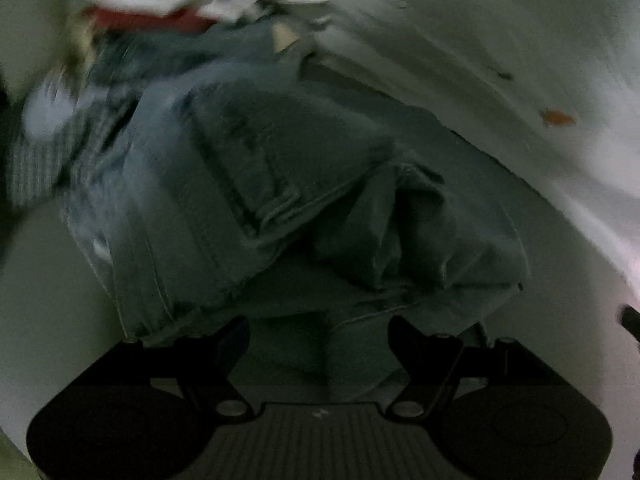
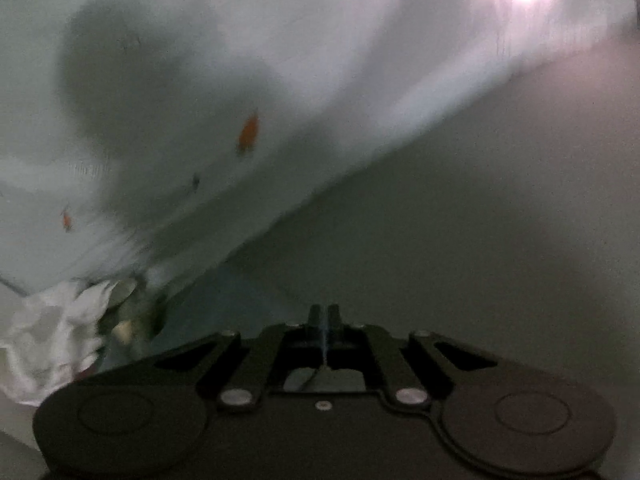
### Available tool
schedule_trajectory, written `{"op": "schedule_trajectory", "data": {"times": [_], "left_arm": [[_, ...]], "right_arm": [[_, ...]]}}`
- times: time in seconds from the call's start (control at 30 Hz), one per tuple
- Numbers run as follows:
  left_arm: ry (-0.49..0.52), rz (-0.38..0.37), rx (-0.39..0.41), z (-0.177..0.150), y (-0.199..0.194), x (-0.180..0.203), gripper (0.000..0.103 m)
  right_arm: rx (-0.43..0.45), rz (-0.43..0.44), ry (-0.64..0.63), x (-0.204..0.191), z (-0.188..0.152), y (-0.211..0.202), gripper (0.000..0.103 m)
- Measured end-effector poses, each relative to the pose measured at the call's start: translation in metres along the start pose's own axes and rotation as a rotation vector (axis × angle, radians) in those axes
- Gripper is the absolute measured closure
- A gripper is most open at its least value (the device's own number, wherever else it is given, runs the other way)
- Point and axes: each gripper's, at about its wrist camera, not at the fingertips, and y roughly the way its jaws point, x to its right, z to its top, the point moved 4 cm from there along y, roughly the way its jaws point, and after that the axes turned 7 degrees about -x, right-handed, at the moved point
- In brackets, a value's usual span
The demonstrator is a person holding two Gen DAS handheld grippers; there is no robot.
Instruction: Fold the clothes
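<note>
Both tools are matte black: the left tool (image 1: 319, 334) has a ribbed grey plate and silver pivot screws, the right tool (image 2: 324, 314) round embossed discs.

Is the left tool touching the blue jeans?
Cannot tell. In the left wrist view the left tool stands open over the jeans, but the dark, blurred picture shows no plain contact or gap.

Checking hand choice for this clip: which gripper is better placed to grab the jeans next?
Left: the left gripper, jaws open, hangs over the crumpled blue denim jeans; the shut right gripper faces mostly bare surface.
</note>
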Motion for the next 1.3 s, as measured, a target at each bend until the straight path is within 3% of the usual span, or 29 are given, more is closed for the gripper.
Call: {"op": "schedule_trajectory", "data": {"times": [0.13, 0.23, 0.47, 0.67, 0.7, 0.8, 0.97, 1.07, 1.17, 1.27, 1.3], "left_arm": [[0.105, 0.089, 0.006, 0.015, 0.009, -0.015, 0.026], [0.167, 0.146, -0.003, 0.030, 0.025, -0.031, 0.026], [0.374, 0.182, 0.012, 0.051, 0.048, -0.036, 0.024], [0.360, 0.136, -0.010, 0.060, 0.059, -0.043, 0.024], [0.341, 0.124, -0.015, 0.061, 0.059, -0.045, 0.024], [0.305, 0.105, -0.024, 0.061, 0.060, -0.046, 0.024], [0.231, 0.063, -0.051, 0.062, 0.062, -0.053, 0.024], [0.207, 0.034, -0.062, 0.062, 0.062, -0.057, 0.024], [0.215, 0.033, -0.067, 0.063, 0.063, -0.056, 0.024], [0.217, 0.042, -0.073, 0.064, 0.065, -0.054, 0.024], [0.218, 0.044, -0.076, 0.065, 0.066, -0.053, 0.023]], "right_arm": [[-0.134, 0.016, -0.006, -0.017, -0.038, 0.048, 0.097], [-0.172, 0.018, -0.004, -0.032, -0.057, 0.074, 0.094], [-0.224, -0.066, -0.027, -0.055, -0.073, 0.121, 0.087], [-0.214, -0.145, 0.023, -0.052, -0.070, 0.125, 0.076], [-0.212, -0.181, -0.008, -0.054, -0.070, 0.125, 0.068], [-0.204, -0.271, -0.107, -0.062, -0.072, 0.122, 0.060], [-0.228, -0.176, -0.094, -0.066, -0.077, 0.129, 0.062], [-0.227, -0.075, -0.016, -0.057, -0.077, 0.126, 0.061], [-0.253, 0.014, 0.063, -0.039, -0.076, 0.121, 0.077], [-0.280, 0.027, 0.001, -0.040, -0.079, 0.121, 0.081], [-0.284, -0.008, -0.080, -0.049, -0.080, 0.124, 0.081]]}}
